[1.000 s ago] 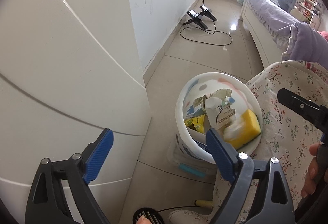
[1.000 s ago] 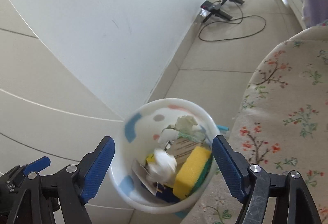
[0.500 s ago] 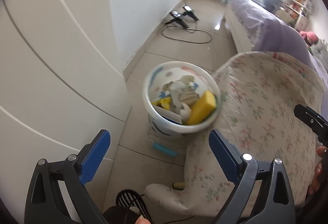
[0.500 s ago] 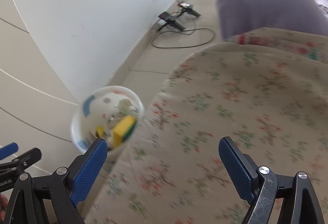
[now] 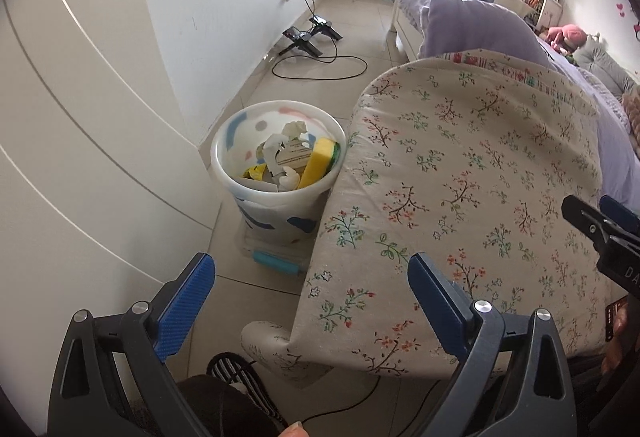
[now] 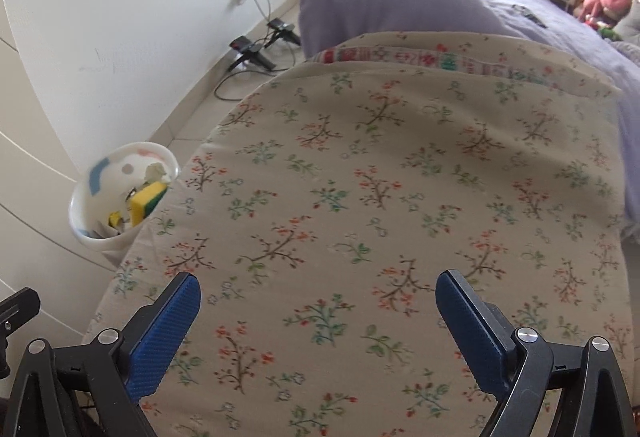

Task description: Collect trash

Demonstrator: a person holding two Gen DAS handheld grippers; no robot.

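Observation:
A white trash bin (image 5: 236,153) with pastel spots stands on the floor between the white wardrobe and the floral-covered table (image 5: 472,173). Inside it lie a yellow sponge (image 5: 318,161), crumpled paper (image 5: 294,129) and a card. My left gripper (image 5: 310,277) hovers open and empty above the floor and the table's near-left edge, back from the bin. My right gripper (image 6: 318,291) is over the floral cloth (image 6: 400,177), its jaws still opening, nothing between them. In the right wrist view the bin (image 6: 86,197) sits at the far left.
A white wardrobe (image 5: 80,117) fills the left. Black stands and a cable (image 5: 316,53) lie on the tiled floor by the wall. A bed with purple bedding (image 5: 472,21) runs behind the table. A small blue-trimmed box (image 5: 276,261) sits under the bin.
Both grippers have drawn back and away from the bin, which now looks smaller and further left. The right gripper, earlier directly above the bin, now faces the floral cloth, jaws wider.

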